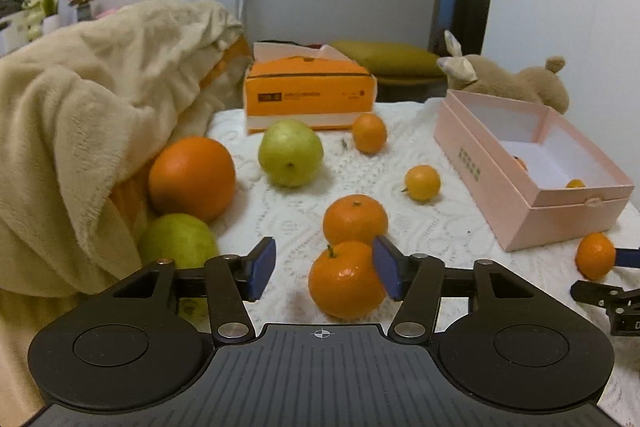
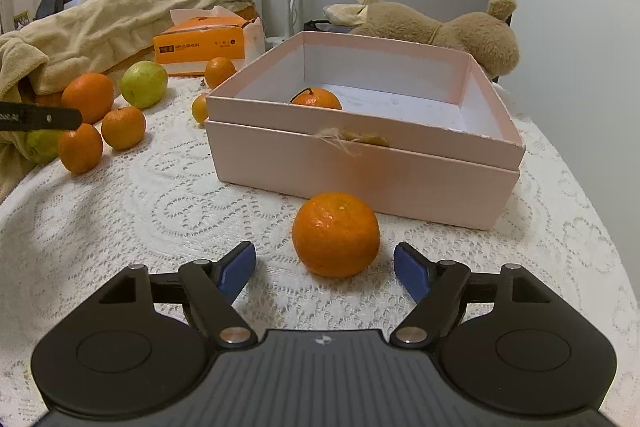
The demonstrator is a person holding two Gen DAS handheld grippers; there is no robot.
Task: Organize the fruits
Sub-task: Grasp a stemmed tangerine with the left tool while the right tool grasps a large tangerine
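- The right gripper (image 2: 325,269) hangs low over the white lace tablecloth (image 2: 160,211), its blue-padded jaws standing apart; a dimpled round mandarin (image 2: 336,234) sits on the cloth just ahead of the gap, touching neither pad.
- Just beyond that fruit stands the pale pink cardboard box (image 2: 360,163), open-topped with a white inside, holding a stemmed mandarin (image 2: 317,98) near its front wall.
- The left gripper (image 1: 325,271) is also spread open; a glossy mandarin with a green stem (image 1: 344,281) lies between its jaws, hard against the right pad and clear of the left one.
- Another mandarin (image 1: 355,219) sits right behind it.
- Further left lie a big smooth orange (image 1: 192,177) and two green pears (image 1: 290,151), beside a rumpled cream fleece blanket (image 1: 80,115).
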